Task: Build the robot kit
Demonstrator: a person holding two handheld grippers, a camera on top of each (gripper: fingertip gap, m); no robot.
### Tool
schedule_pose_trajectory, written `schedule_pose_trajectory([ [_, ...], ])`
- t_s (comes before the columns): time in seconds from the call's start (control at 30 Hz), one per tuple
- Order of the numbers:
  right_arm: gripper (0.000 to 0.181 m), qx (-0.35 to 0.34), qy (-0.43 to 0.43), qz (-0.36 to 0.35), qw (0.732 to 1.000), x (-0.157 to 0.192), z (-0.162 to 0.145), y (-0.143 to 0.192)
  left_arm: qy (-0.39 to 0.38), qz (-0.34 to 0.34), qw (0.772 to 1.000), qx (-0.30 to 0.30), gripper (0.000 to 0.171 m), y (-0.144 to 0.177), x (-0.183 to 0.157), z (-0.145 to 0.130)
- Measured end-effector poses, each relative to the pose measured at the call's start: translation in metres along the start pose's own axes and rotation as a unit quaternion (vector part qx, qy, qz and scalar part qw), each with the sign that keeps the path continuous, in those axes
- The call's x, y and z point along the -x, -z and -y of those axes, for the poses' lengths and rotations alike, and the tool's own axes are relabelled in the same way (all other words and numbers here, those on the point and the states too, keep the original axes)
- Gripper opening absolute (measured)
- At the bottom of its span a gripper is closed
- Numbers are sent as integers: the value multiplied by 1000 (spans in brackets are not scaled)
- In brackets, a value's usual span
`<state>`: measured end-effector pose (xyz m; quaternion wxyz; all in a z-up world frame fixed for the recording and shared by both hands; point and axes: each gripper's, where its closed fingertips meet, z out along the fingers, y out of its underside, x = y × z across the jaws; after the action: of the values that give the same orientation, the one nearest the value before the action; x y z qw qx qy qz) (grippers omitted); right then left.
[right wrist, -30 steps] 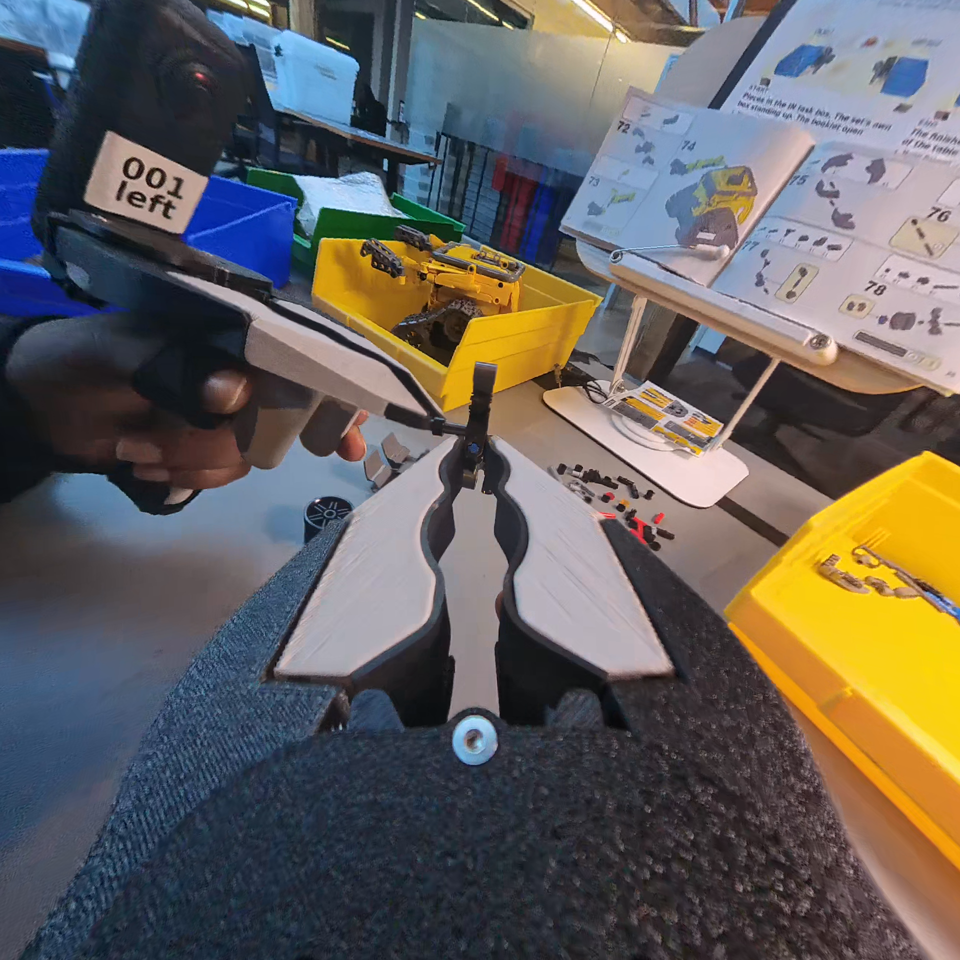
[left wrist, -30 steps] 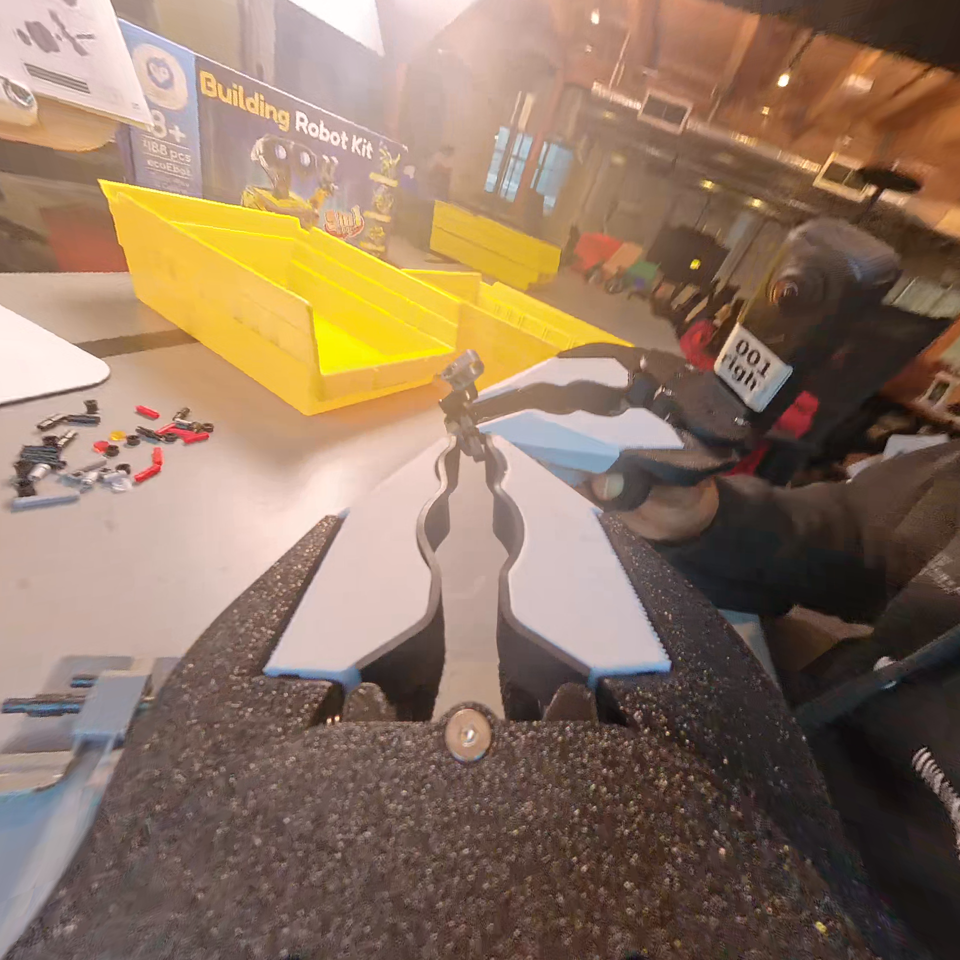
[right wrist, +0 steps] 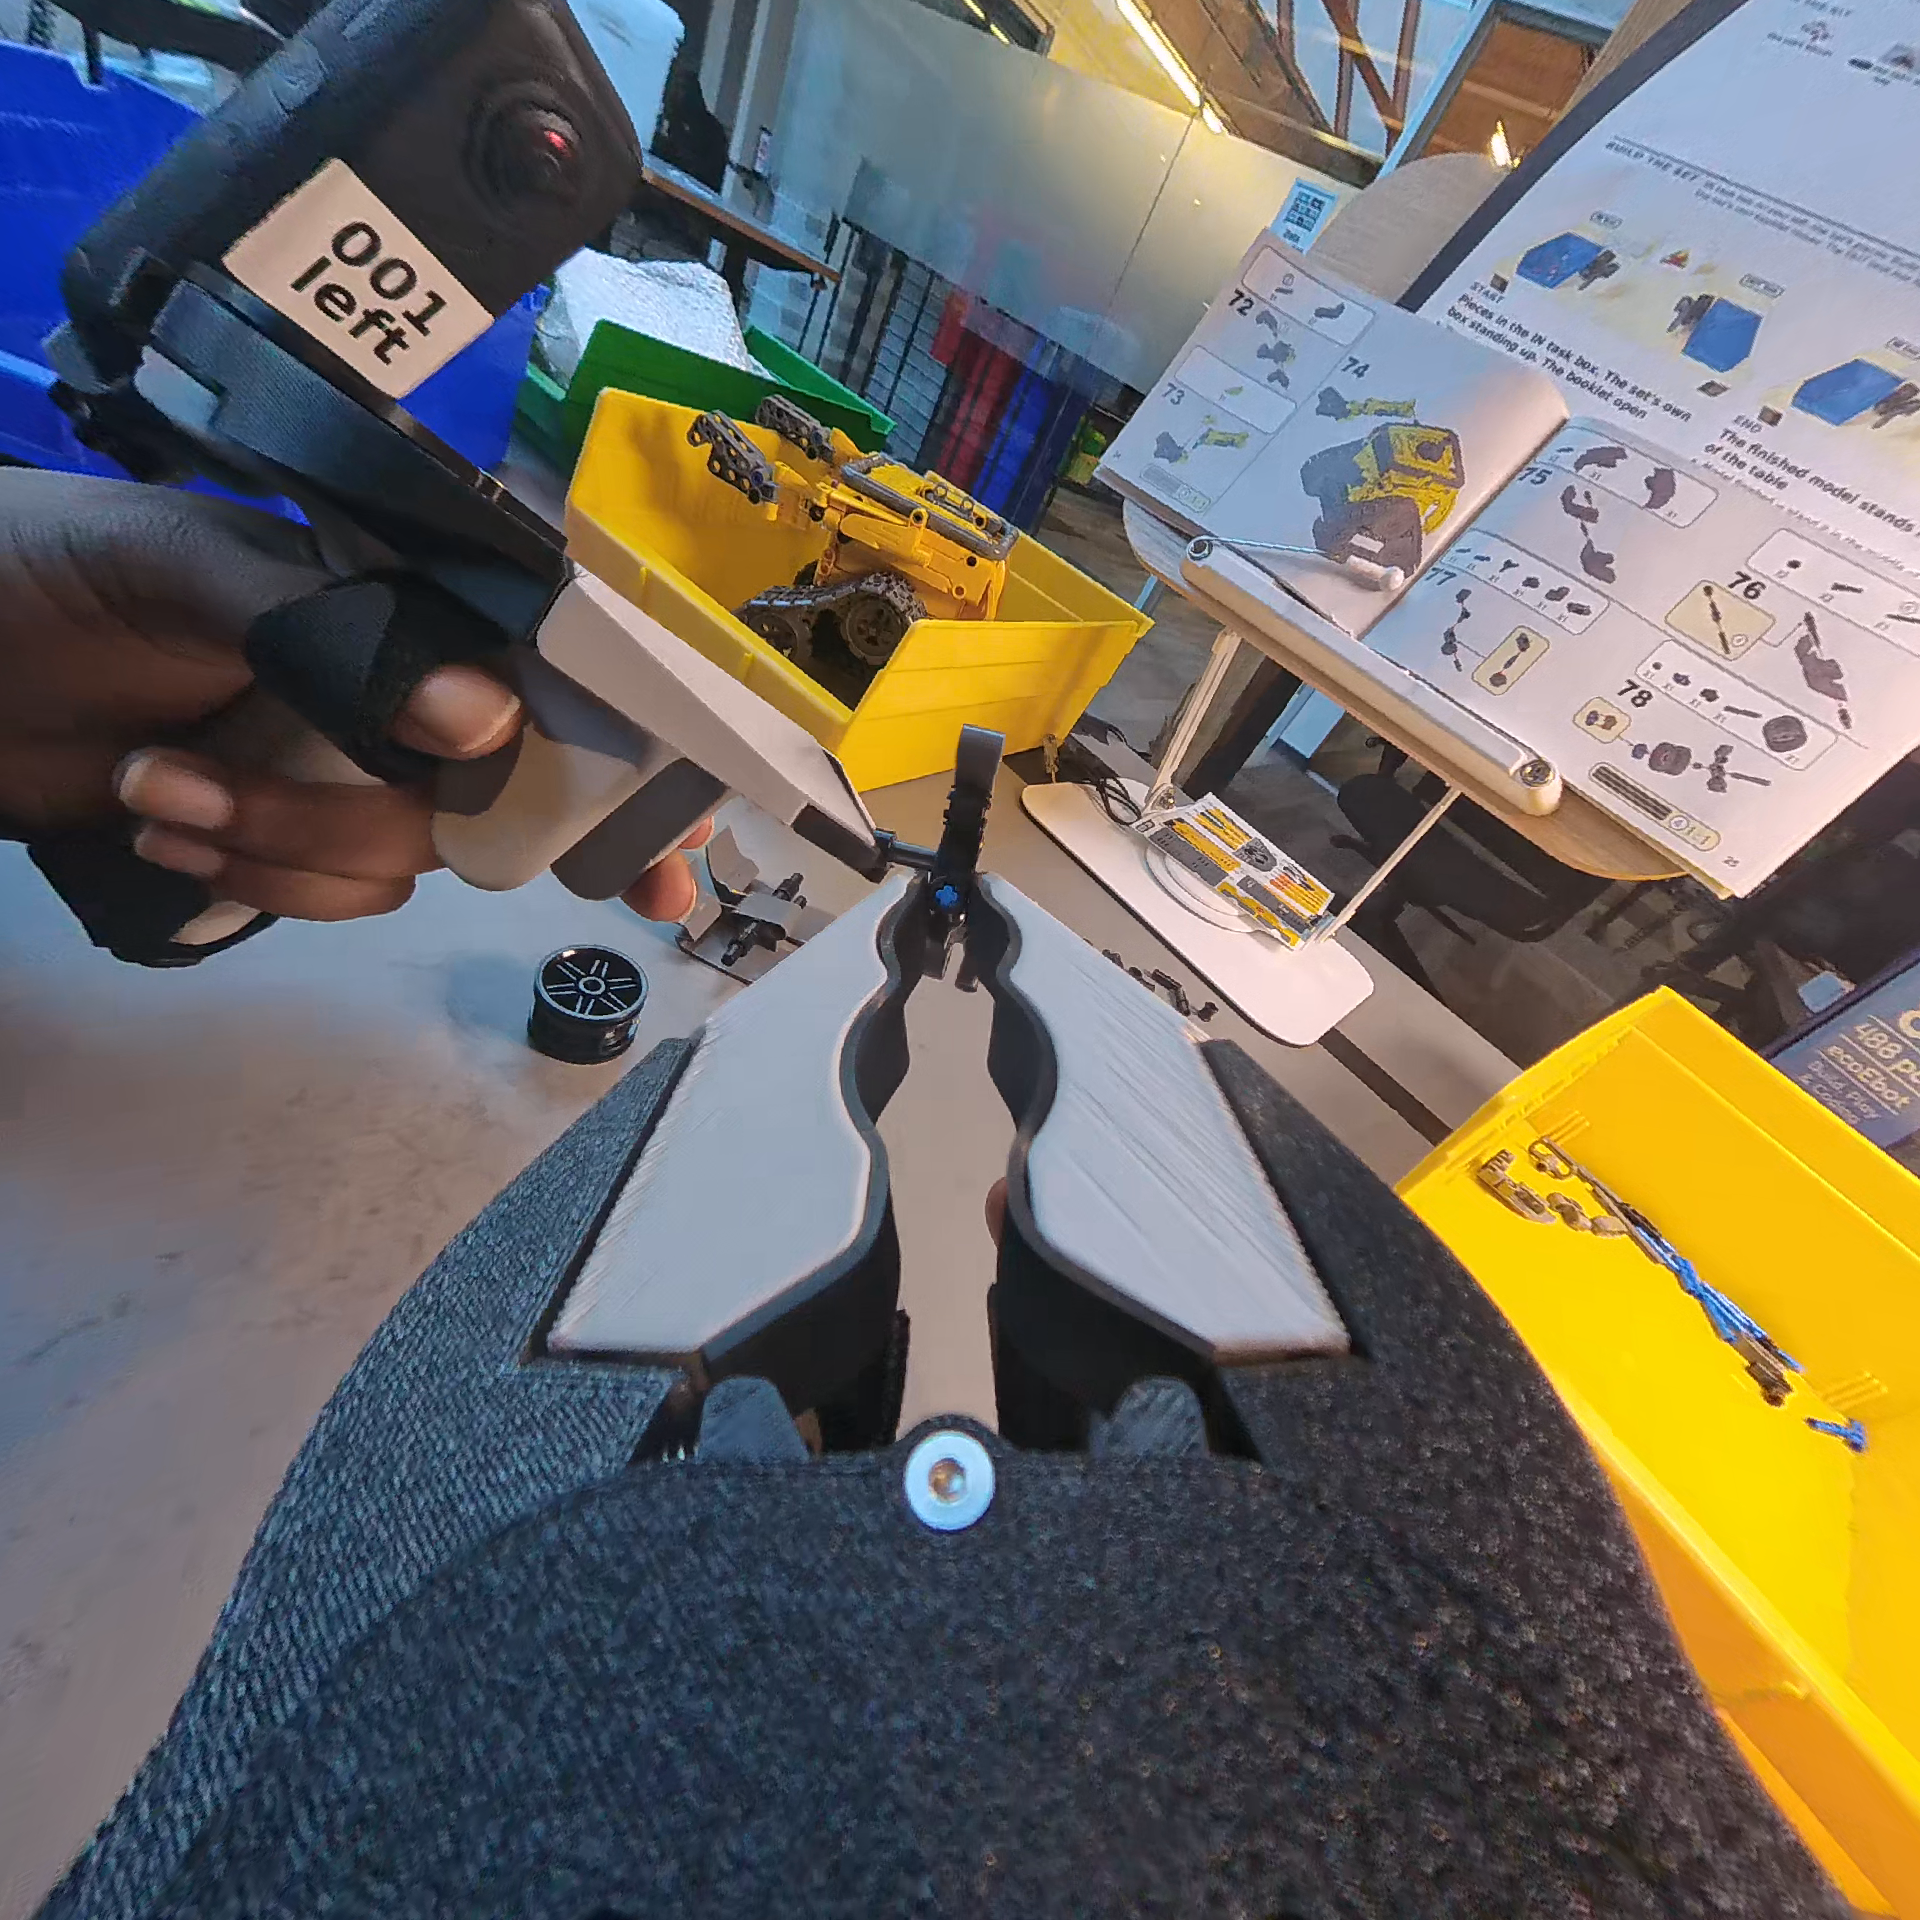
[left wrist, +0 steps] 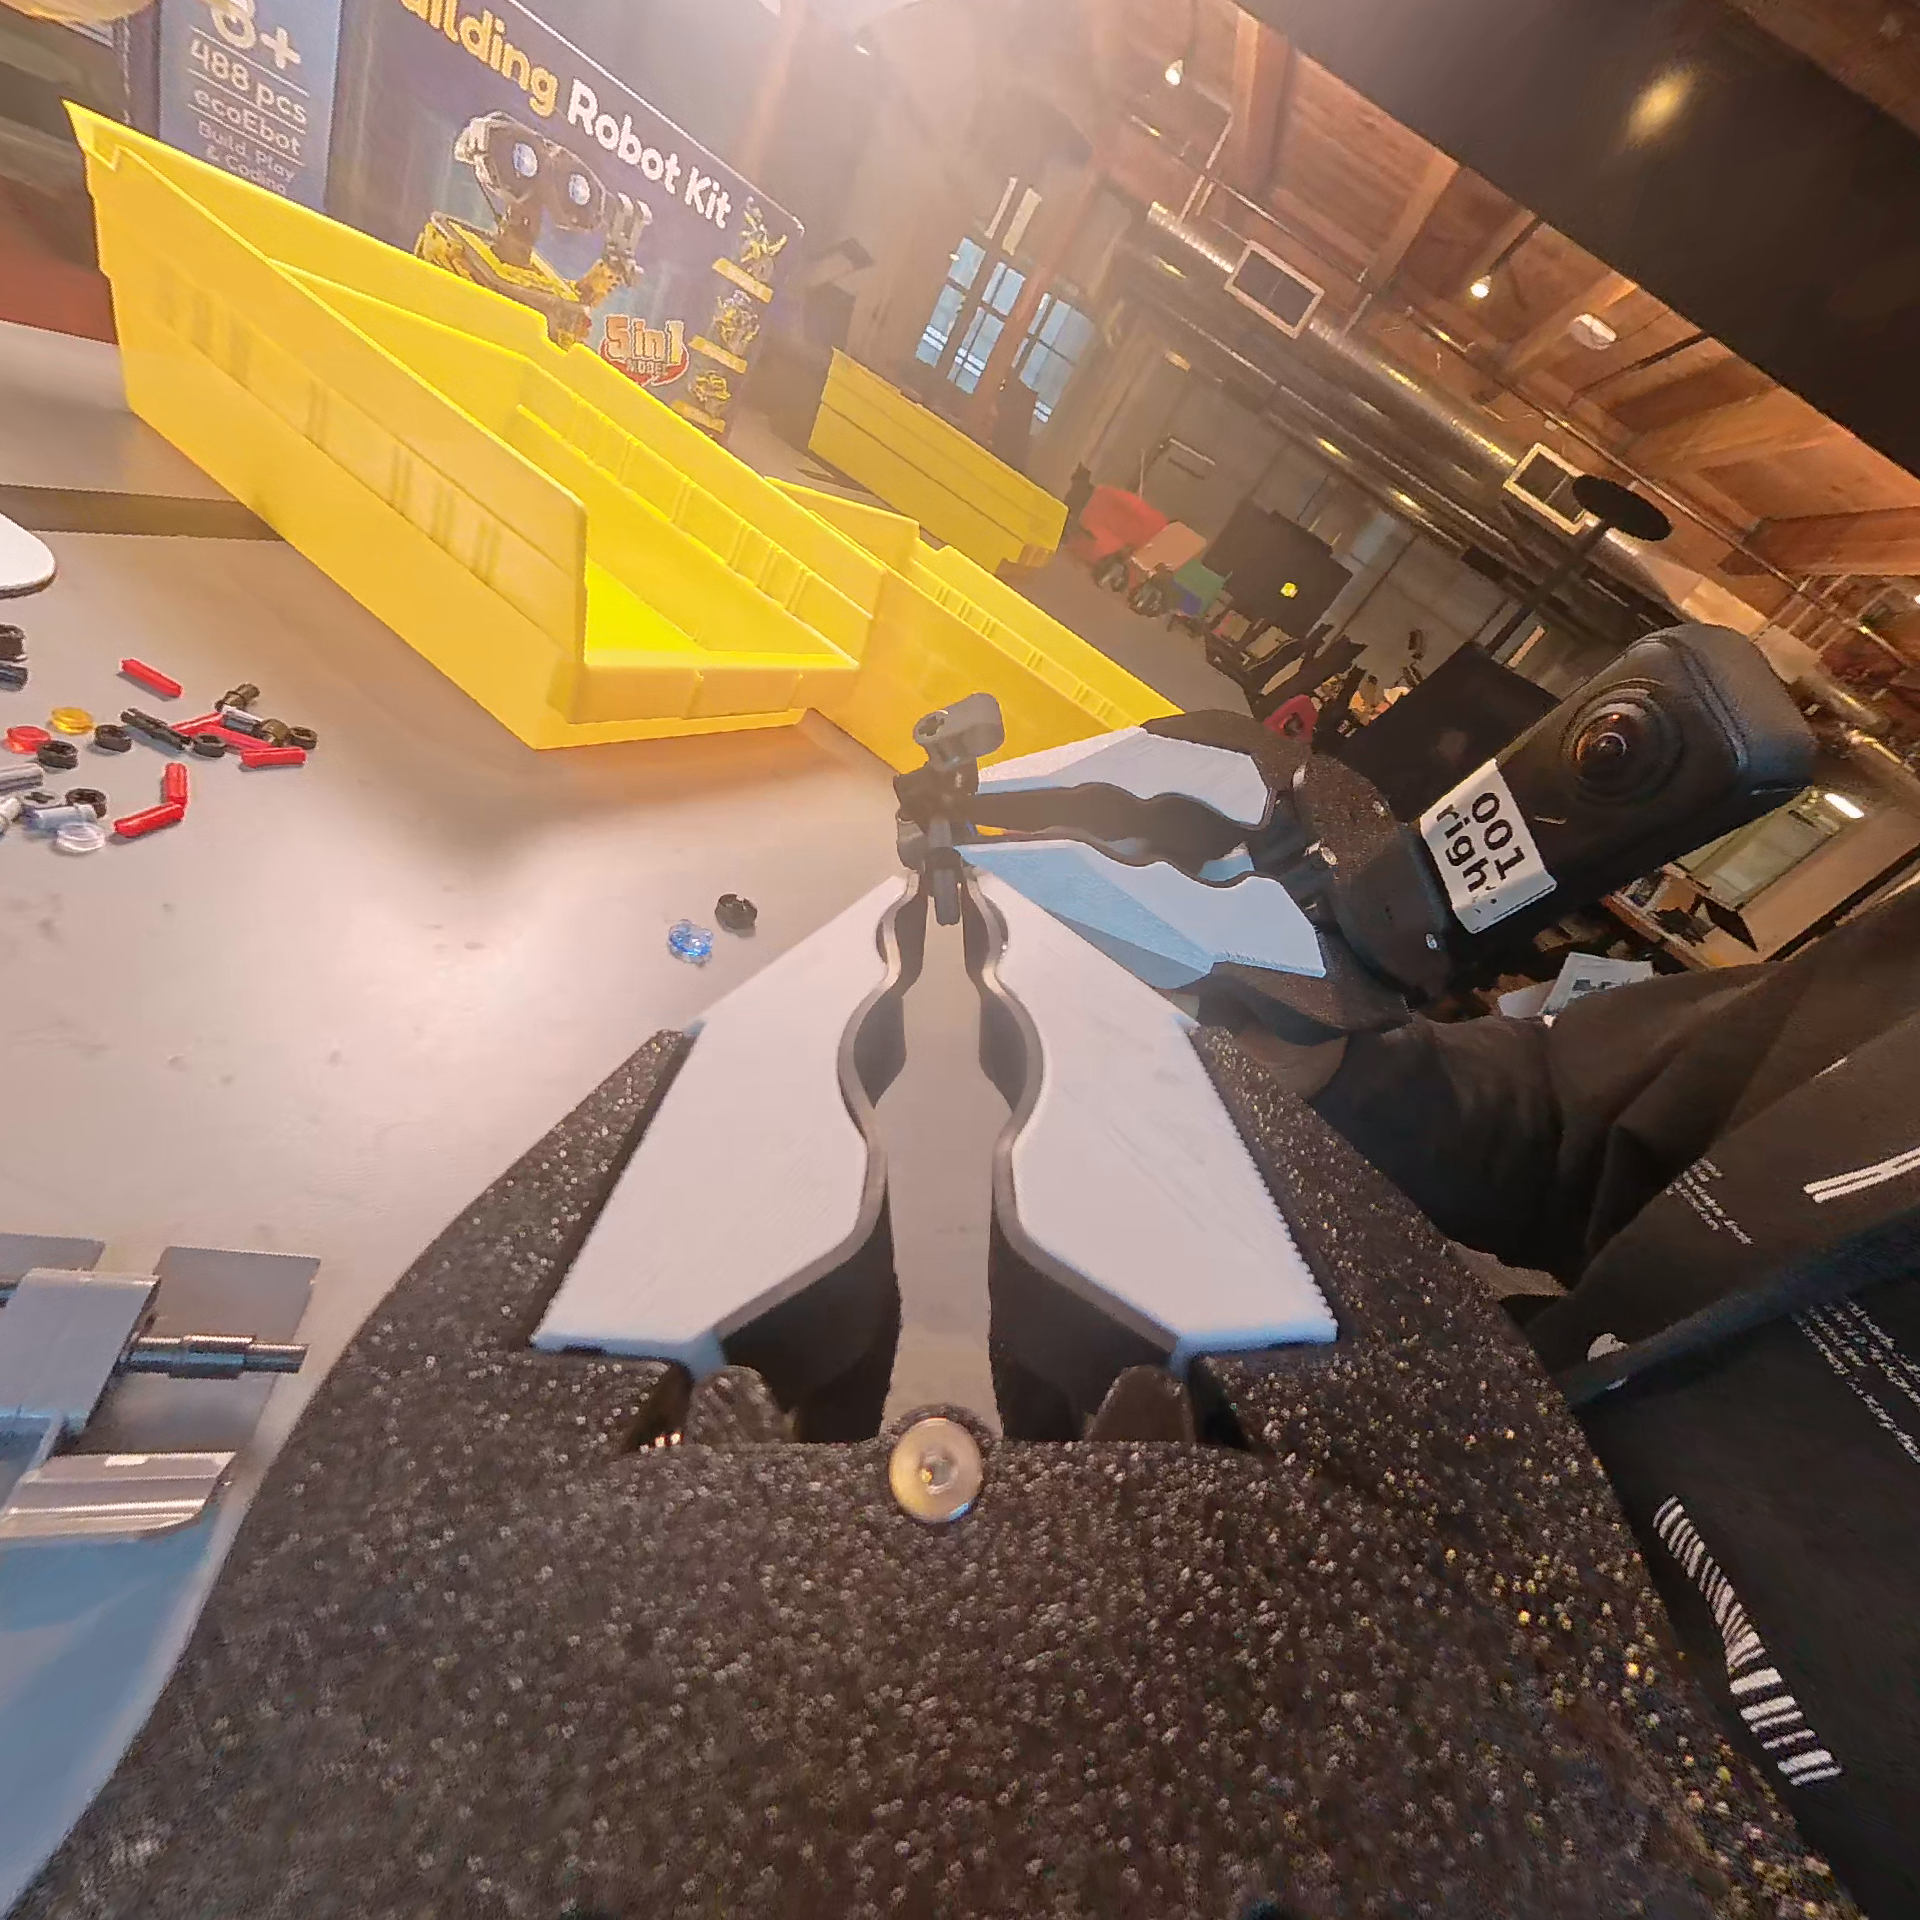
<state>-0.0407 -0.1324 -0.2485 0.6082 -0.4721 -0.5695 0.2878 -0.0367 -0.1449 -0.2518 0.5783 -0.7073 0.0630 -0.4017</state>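
**Both grippers pinching one small toy part above the table**

Right now I am holding my left gripper (left wrist: 940, 902) nearly closed, its tips clamping the lower end of a small dark brick assembly (left wrist: 943, 790) in the air over the grey table (left wrist: 343, 987). My right gripper (right wrist: 943, 920) is reaching in from the side, its fingers also squeezing together on the same assembly, gripping it around a blue pin. A grey link is sticking up from the top of the piece.

I am seeing loose red and black pieces (left wrist: 156, 743) lying well off to the left, and a blue stud (left wrist: 688, 940) sitting beside a black ring (left wrist: 736, 911) nearer my left gripper. An empty yellow bin (left wrist: 499, 540) is standing behind them. A black wheel (right wrist: 587, 1003) is resting on the table, a yellow toy vehicle (right wrist: 873, 545) is sitting in another bin, and an instruction booklet (right wrist: 1558, 540) is standing open on a stand.
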Motion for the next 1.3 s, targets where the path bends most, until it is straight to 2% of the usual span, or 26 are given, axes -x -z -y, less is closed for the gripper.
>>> schedule_pose_trajectory([
  [0.2,8,0,7,22,1000,11,-1,0,25,-3,999,-20,5,5,5,9],
  [0.23,0,-3,20,55,998,25,-1,0,22,-4,1000,-15,5,5,5,9],
  [0.27,0,-18,28,62,998,36,4,-1,11,-8,1000,3,5,2,2,5],
  [0.37,0,-35,73,48,996,41,18,-4,-22,0,1000,7,5,-1,-3,3],
  [0.5,0,-40,26,68,997,36,12,-1,-10,9,1000,-19,5,13,7,18],
  [0.63,0,-68,-37,85,993,29,19,3,13,-1,999,-38,5,17,11,24],
  [0.77,18,-82,-110,78,988,5,17,7,51,-11,997,-59,5,20,14,28],
  [0.9,34,-79,-64,54,993,2,18,5,96,-29,992,-72,5,18,14,28],
  [1.03,64,-57,-5,48,997,6,9,-4,141,-61,986,-70,5,12,5,23],
  [1.17,63,-71,68,65,993,8,11,-3,175,-90,979,-57,5,8,-4,17],
  [1.3,46,-78,90,83,989,12,11,2,183,-97,977,-42,5,4,-8,9],
])
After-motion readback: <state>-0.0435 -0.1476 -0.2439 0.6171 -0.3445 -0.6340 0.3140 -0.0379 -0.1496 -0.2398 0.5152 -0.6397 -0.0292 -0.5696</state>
